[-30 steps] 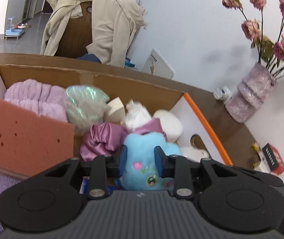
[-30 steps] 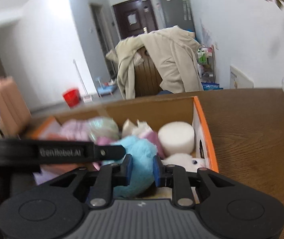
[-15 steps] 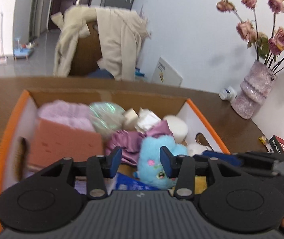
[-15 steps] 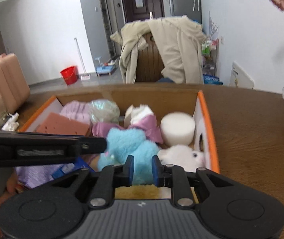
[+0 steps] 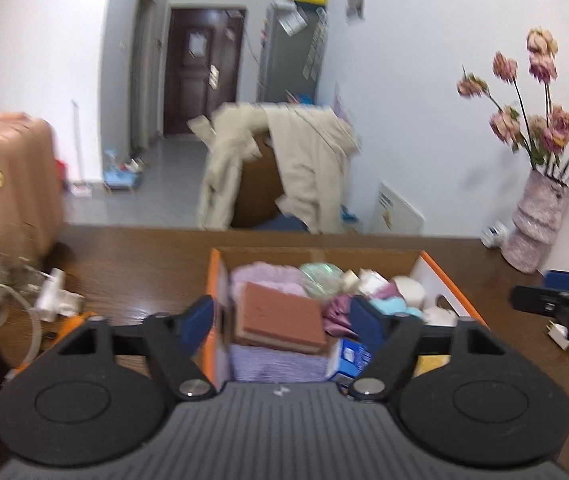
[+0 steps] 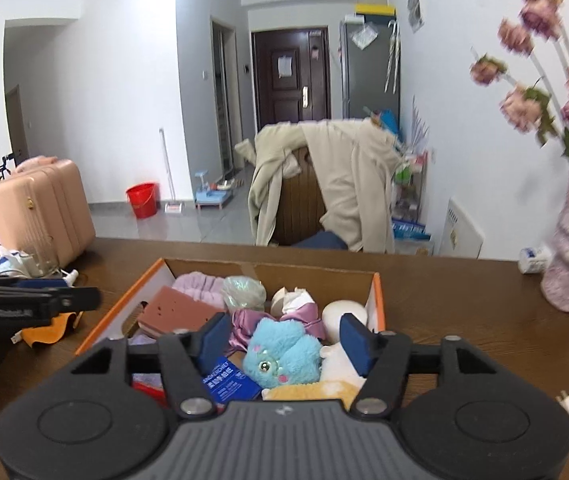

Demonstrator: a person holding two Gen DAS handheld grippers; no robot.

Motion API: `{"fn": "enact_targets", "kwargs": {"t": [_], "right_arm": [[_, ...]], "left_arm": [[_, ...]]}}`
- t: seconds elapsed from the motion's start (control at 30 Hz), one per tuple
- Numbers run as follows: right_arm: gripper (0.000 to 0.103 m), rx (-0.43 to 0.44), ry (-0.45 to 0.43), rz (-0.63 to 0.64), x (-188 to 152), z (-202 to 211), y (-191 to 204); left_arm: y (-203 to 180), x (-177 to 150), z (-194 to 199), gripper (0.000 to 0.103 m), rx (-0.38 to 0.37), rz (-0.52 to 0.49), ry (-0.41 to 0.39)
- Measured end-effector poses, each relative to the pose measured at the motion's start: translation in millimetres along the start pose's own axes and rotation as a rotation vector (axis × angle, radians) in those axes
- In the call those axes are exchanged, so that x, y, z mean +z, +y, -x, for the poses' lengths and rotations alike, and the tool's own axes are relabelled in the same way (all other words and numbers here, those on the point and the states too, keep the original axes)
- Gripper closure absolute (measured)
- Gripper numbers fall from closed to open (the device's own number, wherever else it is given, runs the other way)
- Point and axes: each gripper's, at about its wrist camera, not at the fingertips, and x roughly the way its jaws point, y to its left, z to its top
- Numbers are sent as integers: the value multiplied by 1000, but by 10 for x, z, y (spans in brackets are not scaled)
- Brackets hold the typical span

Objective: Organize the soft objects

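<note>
Since the earlier frame both grippers have released the blue plush toy [image 6: 282,354] and pulled back. Left gripper [image 5: 280,320] and right gripper [image 6: 284,338]: jaws opening, nothing held. The toy lies lower centre in the cardboard box [image 6: 378,296], directly ahead of the nearer right gripper.

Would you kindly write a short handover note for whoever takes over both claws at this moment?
Left claw: jaws opening, nothing between the pads, above the near end of the box.
Right claw: jaws opening, nothing gripped; the fluffy blue plush toy shows between the fingers but lies in the box.
Things: the orange-edged cardboard box on the brown wooden table holds the plush, a brick-red sponge block, a lilac towel, a purple satin scrunchie and a round white puff.
Done: blue plush is in the box.
Left: the orange cloth beside the box looks unsorted; check for others.
</note>
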Motion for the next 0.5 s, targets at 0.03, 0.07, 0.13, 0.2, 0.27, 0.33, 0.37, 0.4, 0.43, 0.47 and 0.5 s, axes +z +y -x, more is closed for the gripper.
{"fn": "enact_targets", "kwargs": {"t": [0.03,0.07,0.13,0.2,0.27,0.33,0.37,0.4,0.43,0.47,0.5], "right_arm": [[25,-10,-19,0,-13,84,19],[14,-19,-50,3,-37,175,38],[5,-32,-104,10,-99,328,69],[3,-41,-132,15,-158,443,100],[2,-38,-150,15,-219,540,121],[2,-39,-184,17,-295,637,144],[1,-42,-205,18,-340,683,155],[0,-45,-229,14,-389,733,166],[0,-45,-252,6,-444,785,173],[0,-43,-268,-7,-499,832,179],[0,-43,-280,-20,-560,881,186]], "left_arm": [[2,-25,84,17,19,-6,-22],[-4,-50,160,15,30,-14,-37],[-4,-99,283,13,28,-11,-48],[0,-155,399,9,31,-3,-70],[3,-223,520,4,47,0,-113],[-2,-301,647,2,57,0,-167],[0,-350,707,2,60,-2,-187],[-2,-405,768,2,63,-2,-205],[-5,-461,831,2,63,0,-219],[-9,-498,883,2,62,0,-229],[-19,-544,932,2,65,-1,-237]]}}
